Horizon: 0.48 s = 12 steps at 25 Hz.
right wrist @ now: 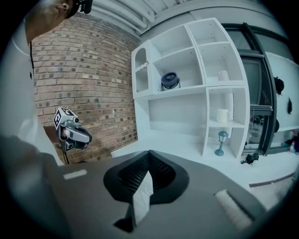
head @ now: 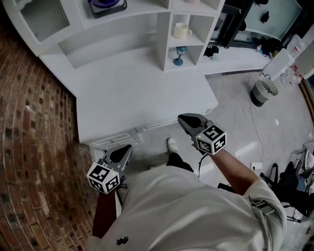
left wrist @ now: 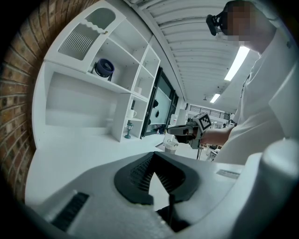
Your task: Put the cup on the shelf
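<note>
A white cup [head: 181,31] stands in a middle compartment of the white shelf unit [head: 164,34] at the back of the white desk [head: 132,93]. The same cup shows in the left gripper view [left wrist: 132,113] and in the right gripper view [right wrist: 222,115]. My left gripper [head: 126,149] hangs shut and empty off the desk's front left corner, close to my body. My right gripper [head: 182,119] is held shut and empty just off the desk's front right corner. Both are far from the cup. Each gripper's own view shows its jaws together: left gripper [left wrist: 152,161], right gripper [right wrist: 149,158].
A small teal lantern ornament [head: 179,55] stands in the compartment below the cup. A dark blue round object [head: 105,5] sits on an upper shelf. A brick wall [head: 29,147] runs along the left. A waste bin [head: 264,92] stands on the floor to the right.
</note>
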Available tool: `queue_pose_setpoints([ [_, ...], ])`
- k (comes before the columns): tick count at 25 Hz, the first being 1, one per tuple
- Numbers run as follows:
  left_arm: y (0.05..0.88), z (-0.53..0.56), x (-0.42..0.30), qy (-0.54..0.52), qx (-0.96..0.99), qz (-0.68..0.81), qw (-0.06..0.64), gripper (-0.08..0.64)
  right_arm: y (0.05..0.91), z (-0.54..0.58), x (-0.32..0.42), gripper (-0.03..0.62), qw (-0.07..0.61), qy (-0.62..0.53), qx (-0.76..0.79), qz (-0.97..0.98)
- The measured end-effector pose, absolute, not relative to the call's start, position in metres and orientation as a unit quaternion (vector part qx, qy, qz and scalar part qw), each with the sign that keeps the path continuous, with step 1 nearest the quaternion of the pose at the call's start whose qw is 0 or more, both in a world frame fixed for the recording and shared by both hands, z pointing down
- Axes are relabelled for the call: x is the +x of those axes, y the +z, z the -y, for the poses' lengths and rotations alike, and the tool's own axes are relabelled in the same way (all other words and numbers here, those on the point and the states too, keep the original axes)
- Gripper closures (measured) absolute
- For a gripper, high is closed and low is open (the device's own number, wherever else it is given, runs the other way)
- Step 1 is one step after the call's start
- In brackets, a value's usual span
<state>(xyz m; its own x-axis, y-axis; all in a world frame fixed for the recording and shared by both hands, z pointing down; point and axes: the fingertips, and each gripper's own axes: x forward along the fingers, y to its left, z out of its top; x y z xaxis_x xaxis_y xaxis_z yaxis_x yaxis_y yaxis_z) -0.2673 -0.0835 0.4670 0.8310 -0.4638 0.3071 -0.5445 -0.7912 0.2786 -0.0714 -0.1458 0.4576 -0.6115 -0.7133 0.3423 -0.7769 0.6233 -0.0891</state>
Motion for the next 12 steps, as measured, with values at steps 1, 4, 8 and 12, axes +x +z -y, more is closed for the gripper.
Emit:
queue_pose_setpoints([
  [1, 0.468, 0.082, -0.267, 0.113, 0.940, 0.267, 0.181, 0.554, 0.457, 0.145, -0.072, 0.581, 0.138, 0.114, 0.418, 0.891],
  [4, 0.470, 0.078, -0.264, 0.115, 0.939, 0.264, 0.186, 0.554, 0.457, 0.140, -0.072, 0.581, 0.139, 0.113, 0.416, 0.892],
  [8, 0.475, 0.075, -0.258, 0.121, 0.939, 0.258, 0.191, 0.554, 0.457, 0.136, -0.069, 0.581, 0.138, 0.113, 0.415, 0.892],
  [12, 0.478, 0.074, -0.252, 0.123, 0.939, 0.257, 0.194, 0.554, 0.459, 0.135, -0.068, 0.581, 0.139, 0.116, 0.410, 0.894],
])
